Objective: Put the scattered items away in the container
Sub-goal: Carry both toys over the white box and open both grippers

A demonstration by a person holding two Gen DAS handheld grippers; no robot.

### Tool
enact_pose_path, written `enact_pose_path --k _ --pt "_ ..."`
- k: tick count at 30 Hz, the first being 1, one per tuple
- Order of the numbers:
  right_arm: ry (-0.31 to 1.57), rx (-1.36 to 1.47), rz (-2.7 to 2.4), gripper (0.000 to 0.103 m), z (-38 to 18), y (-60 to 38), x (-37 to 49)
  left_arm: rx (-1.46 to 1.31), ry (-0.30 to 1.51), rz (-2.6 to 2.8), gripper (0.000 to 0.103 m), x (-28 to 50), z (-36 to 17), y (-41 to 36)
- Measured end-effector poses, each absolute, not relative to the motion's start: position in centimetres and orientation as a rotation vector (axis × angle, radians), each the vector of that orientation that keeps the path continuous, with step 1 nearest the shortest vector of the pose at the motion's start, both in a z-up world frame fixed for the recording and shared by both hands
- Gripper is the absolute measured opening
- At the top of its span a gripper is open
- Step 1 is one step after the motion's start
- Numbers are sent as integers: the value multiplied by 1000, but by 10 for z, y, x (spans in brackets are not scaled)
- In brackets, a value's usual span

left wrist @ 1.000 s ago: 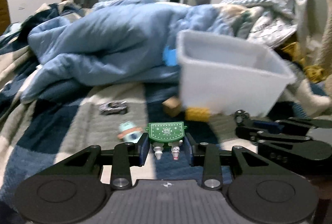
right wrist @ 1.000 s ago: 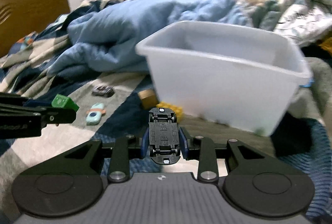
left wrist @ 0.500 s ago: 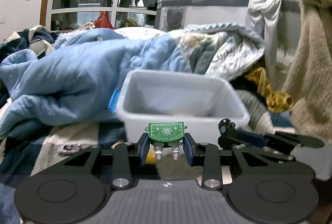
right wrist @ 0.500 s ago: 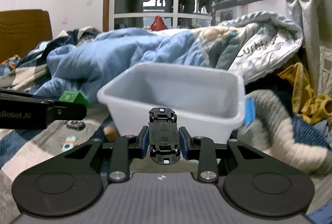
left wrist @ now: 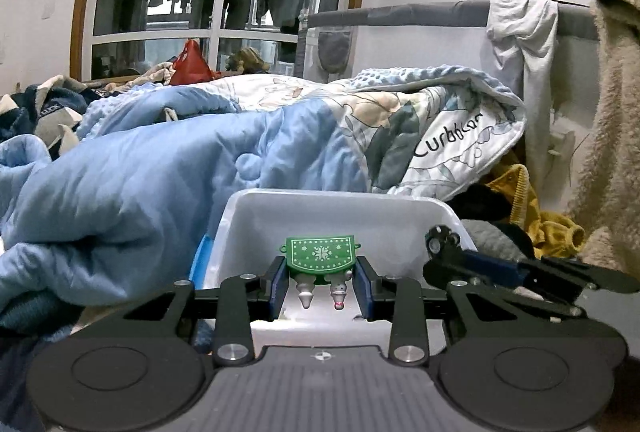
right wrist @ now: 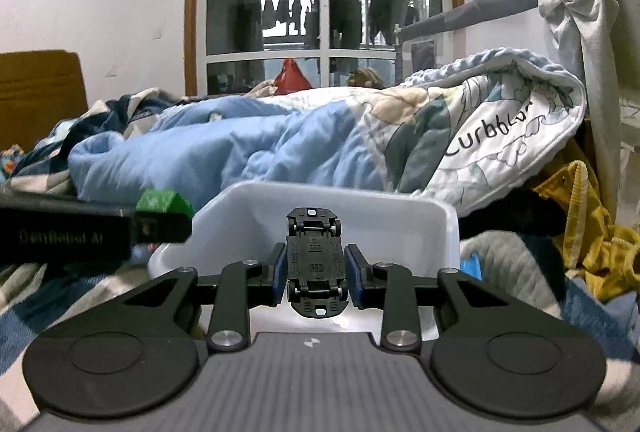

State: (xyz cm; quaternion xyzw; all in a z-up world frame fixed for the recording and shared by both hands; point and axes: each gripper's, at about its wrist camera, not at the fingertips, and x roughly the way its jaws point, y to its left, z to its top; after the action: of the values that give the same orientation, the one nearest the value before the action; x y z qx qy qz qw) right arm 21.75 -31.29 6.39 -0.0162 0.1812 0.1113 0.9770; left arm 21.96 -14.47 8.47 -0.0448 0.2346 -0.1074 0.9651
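Note:
My left gripper is shut on a green toy with a snowflake pattern and two small cone feet. It holds the toy over the open white plastic bin. My right gripper is shut on a black toy car, underside toward the camera, also over the white bin. The right gripper with the car shows at the right of the left wrist view. The left gripper with the green toy shows at the left of the right wrist view.
A rumpled light-blue duvet lies behind and left of the bin. A printed quilt, yellow clothing and a beige fleece pile up at the right. A window is at the back.
Both grippers have risen and moved forward from above the bedspread to over the bin, each still holding its toy. The loose toys on the bedspread have dropped out of sight.

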Motion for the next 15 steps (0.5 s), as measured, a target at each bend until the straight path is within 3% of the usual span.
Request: enact_pose_path --k 15 --pt "496 -49 202 35 34 -319 293 -88 580 -173 39 294 45 -149"
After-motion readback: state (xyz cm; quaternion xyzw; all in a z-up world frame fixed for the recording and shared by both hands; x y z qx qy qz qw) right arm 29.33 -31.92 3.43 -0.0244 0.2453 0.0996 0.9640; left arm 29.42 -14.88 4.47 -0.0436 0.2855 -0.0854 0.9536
